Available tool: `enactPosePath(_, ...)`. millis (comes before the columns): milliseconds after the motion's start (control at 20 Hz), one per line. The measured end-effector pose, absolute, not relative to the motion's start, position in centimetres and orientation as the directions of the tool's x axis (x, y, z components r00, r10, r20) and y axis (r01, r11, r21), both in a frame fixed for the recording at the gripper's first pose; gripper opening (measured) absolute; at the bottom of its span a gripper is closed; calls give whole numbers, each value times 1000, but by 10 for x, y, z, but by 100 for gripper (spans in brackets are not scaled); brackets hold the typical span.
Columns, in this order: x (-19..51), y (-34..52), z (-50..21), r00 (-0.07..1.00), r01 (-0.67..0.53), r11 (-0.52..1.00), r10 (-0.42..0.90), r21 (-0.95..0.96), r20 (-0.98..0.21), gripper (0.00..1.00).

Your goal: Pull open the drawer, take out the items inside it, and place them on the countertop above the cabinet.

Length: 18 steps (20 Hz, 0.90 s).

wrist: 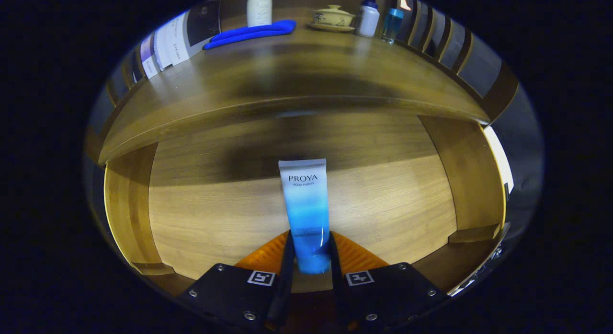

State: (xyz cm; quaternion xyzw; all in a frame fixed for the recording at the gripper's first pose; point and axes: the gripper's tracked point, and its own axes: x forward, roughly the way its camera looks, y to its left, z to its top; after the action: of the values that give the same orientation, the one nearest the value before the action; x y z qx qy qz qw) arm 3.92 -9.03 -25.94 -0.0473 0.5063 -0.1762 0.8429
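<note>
The gripper (310,250) is clamped on the blue-and-white tube (306,214) — both fingers press its lower, capped end from either side, and the tube sticks out ahead of them, flat end forward. It hangs over the pulled-out drawer (215,214), whose pale wooden floor spreads beneath the fingers, with side walls to left and right. Beyond the tube, the countertop (287,85) runs across, a dark shadow over its middle. Along its far edge — a folded blue cloth (251,33), a white bottle (259,7) just behind it, a lidded ceramic cup on a saucer (333,17), a small white bottle with a dark cap (368,18), and a clear blue bottle (392,25) beside that. Slatted wooden panels close in the booth behind.
</note>
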Motion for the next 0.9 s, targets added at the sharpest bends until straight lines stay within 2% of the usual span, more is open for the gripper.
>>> enactPosePath(400, 21, -78, -220, 491, 190, 919, -395, -347, -777, 39)
enactPosePath(900, 0, -68, -169, 548, 188, 900, -428, -393, -718, 39)
